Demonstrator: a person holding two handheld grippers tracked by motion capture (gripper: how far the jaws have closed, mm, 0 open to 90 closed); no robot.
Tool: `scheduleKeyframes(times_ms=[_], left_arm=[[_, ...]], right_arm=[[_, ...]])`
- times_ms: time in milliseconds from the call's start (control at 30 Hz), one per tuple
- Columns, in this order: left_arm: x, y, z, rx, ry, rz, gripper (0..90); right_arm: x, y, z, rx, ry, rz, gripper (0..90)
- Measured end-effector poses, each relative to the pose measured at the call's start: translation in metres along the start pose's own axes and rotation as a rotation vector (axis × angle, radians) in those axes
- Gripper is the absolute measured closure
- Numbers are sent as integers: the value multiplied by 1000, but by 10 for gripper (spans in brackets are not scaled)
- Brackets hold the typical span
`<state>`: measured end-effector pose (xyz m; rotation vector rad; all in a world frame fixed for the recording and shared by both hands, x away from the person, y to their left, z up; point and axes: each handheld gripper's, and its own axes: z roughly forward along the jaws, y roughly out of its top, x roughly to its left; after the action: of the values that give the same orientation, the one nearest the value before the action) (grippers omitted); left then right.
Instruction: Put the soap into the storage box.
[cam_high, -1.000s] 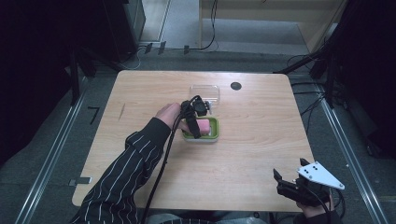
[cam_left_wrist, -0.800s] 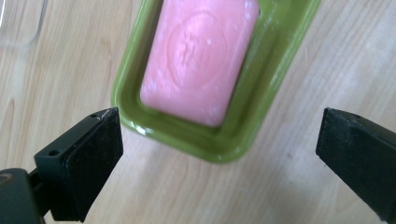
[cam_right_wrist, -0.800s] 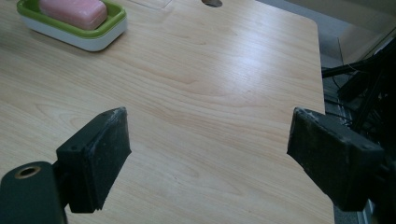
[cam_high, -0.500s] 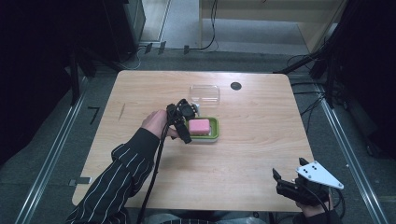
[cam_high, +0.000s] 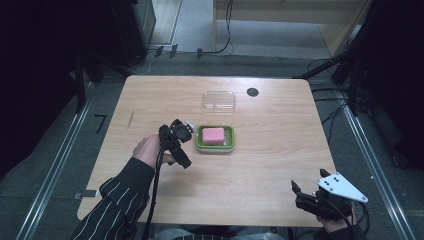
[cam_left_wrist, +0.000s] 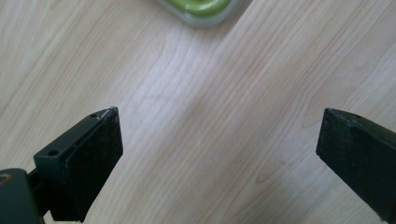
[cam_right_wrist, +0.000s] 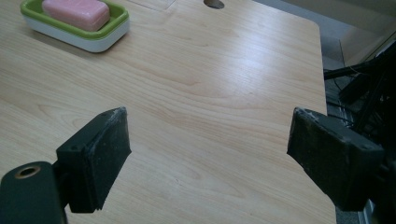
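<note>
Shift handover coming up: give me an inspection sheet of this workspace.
Surface: wooden table, round hole near far edge.
Job's things: pink soap lies in green dish; clear lid lies apart, beyond the dish.
Clutter: nothing seen.
Grippers: left tool open, empty, just left of the dish; right tool open, empty, at near right corner.
Cables: one trails from left tool along the sleeve; others on the floor beyond.
Surroundings: dark, floor rails both sides.

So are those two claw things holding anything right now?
No. The left gripper and the right gripper are both open and empty; the pink soap lies in its green dish.
</note>
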<state>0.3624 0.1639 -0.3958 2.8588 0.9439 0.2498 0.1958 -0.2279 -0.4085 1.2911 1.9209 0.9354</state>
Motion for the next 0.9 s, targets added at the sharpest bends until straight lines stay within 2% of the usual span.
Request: scheduleKeyframes(times_ms=[33, 233, 700, 900], left_arm=[[-1, -4, 0, -5, -1, -14, 10], [-5, -25, 2, 19, -6, -40, 10], [-20, -70, 12, 75, -49, -116, 10], [-21, -78, 14, 74, -64, -130, 10]], right_arm=[[0, 0, 0, -1, 1, 0, 134], [1, 0, 0, -1, 1, -3, 135], [1, 1, 1, -2, 4, -7, 135], [1, 1, 1, -2, 4, -8, 135]])
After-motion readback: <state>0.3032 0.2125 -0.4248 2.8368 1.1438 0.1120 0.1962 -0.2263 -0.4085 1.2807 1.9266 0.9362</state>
